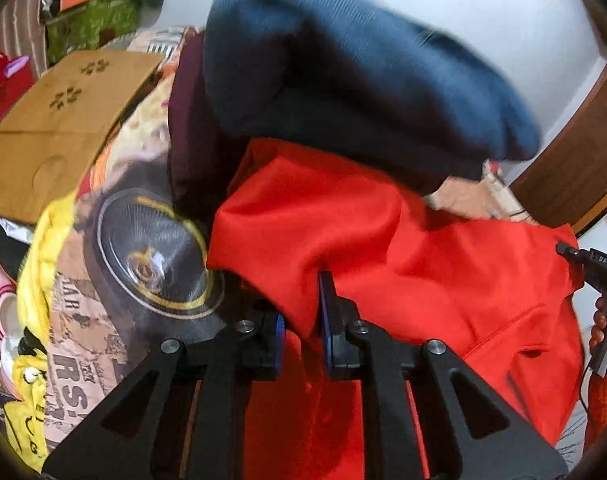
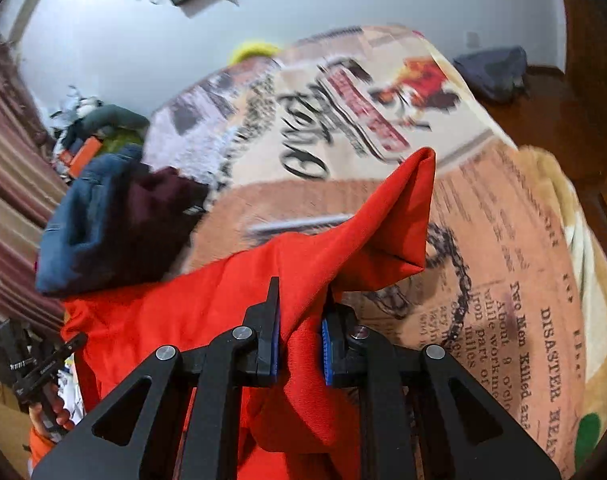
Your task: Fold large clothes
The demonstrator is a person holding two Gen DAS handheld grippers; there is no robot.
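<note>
Early stage, by the look of it. Red garment held at two points, not yet laid flat, no clean fold line visible.

Left gripper: jaws closed on a bunched edge of the red garment, cloth pinched between the blue pads. Right gripper: likewise clamped on red cloth, with a loose corner standing up past the fingertips and folded over on itself. Both grips look secure; how much cloth sits inside each jaw not visible.

Garment position: draped over the bed between the two grippers, part of it tucked under or against a stack of dark clothes — blue sweater on top, maroon piece beneath. In the right wrist view the same stack lies left of the red cloth, touching it.

Done: possibly the dark stack, if those count as already folded — cannot confirm. Left: spreading the red garment, squaring it, making the folds, placing it.

Surface: bed covered by a printed newspaper-pattern blanket, soft and rumpled, motion-blurred in the right wrist view. Cardboard sheet at the far side in the left wrist view, yellow fabric near the blanket edge.

Room: pale wall, wooden furniture at right, striped curtain, clutter heaped in the corner.
</note>
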